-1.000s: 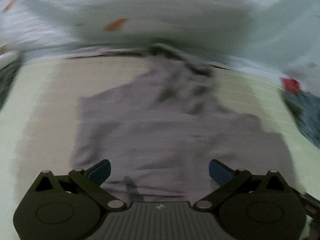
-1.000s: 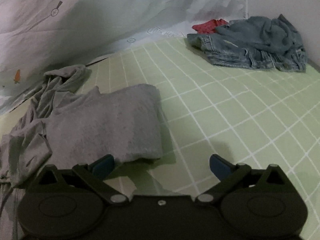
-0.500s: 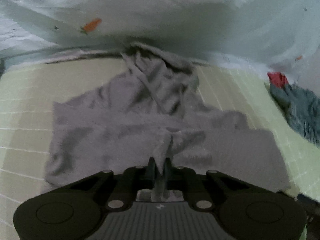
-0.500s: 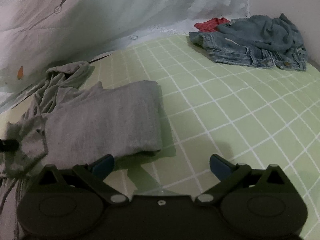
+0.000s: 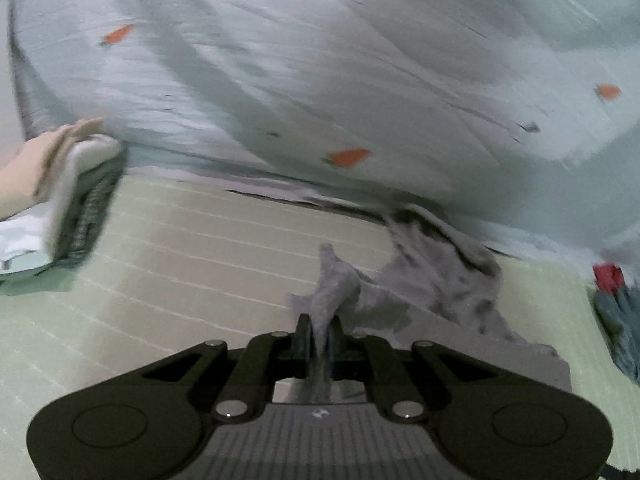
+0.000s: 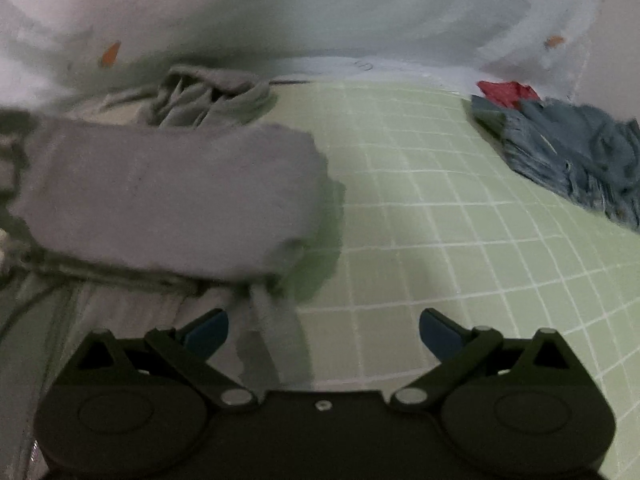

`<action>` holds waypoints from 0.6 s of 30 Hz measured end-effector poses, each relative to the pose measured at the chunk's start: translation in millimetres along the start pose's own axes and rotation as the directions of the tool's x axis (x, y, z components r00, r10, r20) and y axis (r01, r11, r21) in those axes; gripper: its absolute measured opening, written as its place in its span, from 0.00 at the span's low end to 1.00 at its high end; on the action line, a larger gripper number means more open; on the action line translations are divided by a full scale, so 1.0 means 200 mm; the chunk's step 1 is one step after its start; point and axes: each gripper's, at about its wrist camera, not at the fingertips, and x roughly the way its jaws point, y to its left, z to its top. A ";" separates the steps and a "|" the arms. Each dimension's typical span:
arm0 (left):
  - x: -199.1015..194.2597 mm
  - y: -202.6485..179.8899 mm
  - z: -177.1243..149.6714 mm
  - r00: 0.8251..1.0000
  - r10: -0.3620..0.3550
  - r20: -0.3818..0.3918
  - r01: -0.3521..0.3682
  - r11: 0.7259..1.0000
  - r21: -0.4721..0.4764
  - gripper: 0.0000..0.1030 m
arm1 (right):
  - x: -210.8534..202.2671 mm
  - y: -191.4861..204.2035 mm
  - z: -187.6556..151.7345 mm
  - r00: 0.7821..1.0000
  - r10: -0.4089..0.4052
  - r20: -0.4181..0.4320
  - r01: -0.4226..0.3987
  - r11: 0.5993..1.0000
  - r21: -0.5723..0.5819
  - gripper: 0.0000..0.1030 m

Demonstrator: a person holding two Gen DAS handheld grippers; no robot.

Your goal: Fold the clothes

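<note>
A grey hooded sweatshirt (image 6: 168, 200) lies partly folded on the green checked bed sheet (image 6: 440, 216). Its hood (image 6: 208, 96) is bunched at the far side. My left gripper (image 5: 319, 334) is shut on a pinch of the grey fabric (image 5: 336, 288) and holds it lifted above the sheet; the rest of the sweatshirt (image 5: 448, 292) trails to the right. My right gripper (image 6: 323, 326) is open, low over the near right corner of the sweatshirt, with a grey strip of cloth (image 6: 272, 344) lying between its fingers.
A crumpled denim garment (image 6: 568, 152) and a red cloth (image 6: 506, 92) lie at the far right. A white quilt with carrot prints (image 5: 360, 80) rises along the back. A stack of folded items (image 5: 76, 208) sits at the far left.
My left gripper closed on the grey fabric and has lifted it, swinging left. My right gripper moved left and closer to the sweatshirt's corner, staying open.
</note>
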 end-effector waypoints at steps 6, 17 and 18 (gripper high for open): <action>-0.04 0.28 0.02 1.000 -0.003 0.027 0.004 0.999 -0.038 0.08 | -0.05 0.21 -0.04 0.997 -0.067 0.026 0.069 0.993 -0.099 1.00; 0.13 0.72 -0.08 0.992 0.049 -0.117 -0.061 0.993 -0.102 0.17 | -0.15 0.40 -0.07 0.990 -0.131 0.045 0.133 0.990 -0.042 1.00; 0.15 0.76 -0.10 0.989 0.055 -0.140 -0.070 0.992 -0.106 0.18 | -0.15 0.40 -0.08 0.991 -0.132 0.036 0.133 0.990 -0.034 1.00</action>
